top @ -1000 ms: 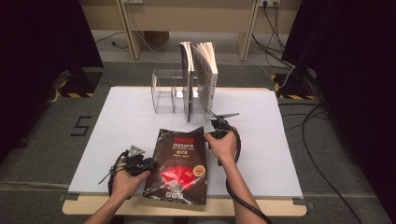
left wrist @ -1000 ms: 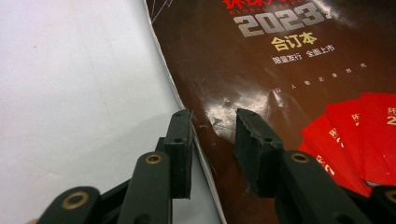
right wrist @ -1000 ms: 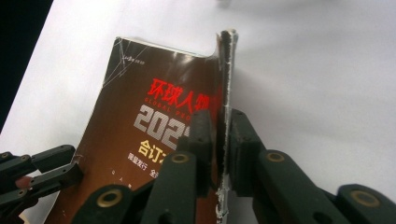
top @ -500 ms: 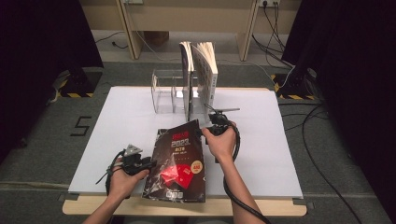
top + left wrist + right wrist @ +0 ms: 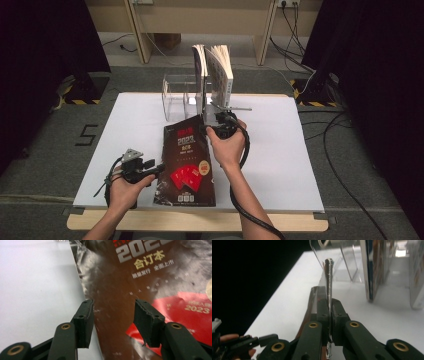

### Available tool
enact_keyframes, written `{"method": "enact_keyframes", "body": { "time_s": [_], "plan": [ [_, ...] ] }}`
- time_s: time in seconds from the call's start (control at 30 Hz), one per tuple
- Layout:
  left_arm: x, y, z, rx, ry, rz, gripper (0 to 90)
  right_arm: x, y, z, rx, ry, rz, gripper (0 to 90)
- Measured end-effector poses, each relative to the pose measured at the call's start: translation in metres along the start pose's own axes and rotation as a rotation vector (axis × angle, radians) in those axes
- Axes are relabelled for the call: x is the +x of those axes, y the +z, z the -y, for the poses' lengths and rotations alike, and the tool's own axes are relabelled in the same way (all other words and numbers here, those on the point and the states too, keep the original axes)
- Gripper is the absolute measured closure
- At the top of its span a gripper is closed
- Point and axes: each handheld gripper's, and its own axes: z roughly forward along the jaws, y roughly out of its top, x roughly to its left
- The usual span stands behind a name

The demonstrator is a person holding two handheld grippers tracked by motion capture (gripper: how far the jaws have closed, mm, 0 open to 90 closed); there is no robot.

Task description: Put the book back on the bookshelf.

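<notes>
While right gripper jaws pinch magazine top edge, tilting it | left gripper jaws spread, just opening, level.

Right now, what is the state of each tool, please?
Left tool: open, jaws just widened, touching nothing.
Right tool: closed on the magazine.

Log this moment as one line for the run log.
right tool: shut on glossy dark magazine, far edge raised | left tool: open, jaws just opened, astride near edge | clear acrylic book rack: behind
</notes>
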Motion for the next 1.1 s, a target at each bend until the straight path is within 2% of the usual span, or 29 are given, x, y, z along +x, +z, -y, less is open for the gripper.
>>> {"method": "enact_keyframes", "body": {
  "time_s": [0.17, 0.4, 0.7, 0.9, 1.1],
  "plan": [
    [-0.001, -0.003, -0.003, -0.002, 0.015, -0.011, 50.9, 0.012, -0.001, -0.009, -0.054, -0.025, 0.007, 87.5],
    [-0.004, -0.004, -0.008, -0.018, -0.022, 0.045, 52.3, 0.02, 0.003, -0.016, -0.088, -0.039, 0.025, 87.5],
    [-0.009, -0.006, -0.015, -0.047, -0.021, 0.063, 51.1, 0.033, 0.004, -0.025, -0.138, -0.068, 0.032, 87.5],
    [-0.011, -0.006, -0.027, -0.074, -0.018, 0.068, 49.4, 0.044, 0.006, -0.039, -0.179, -0.095, 0.043, 87.5],
    [-0.016, -0.005, -0.041, -0.09, -0.014, 0.09, 47.9, 0.054, 0.008, -0.049, -0.23, -0.114, 0.054, 87.5]
  ]
}}
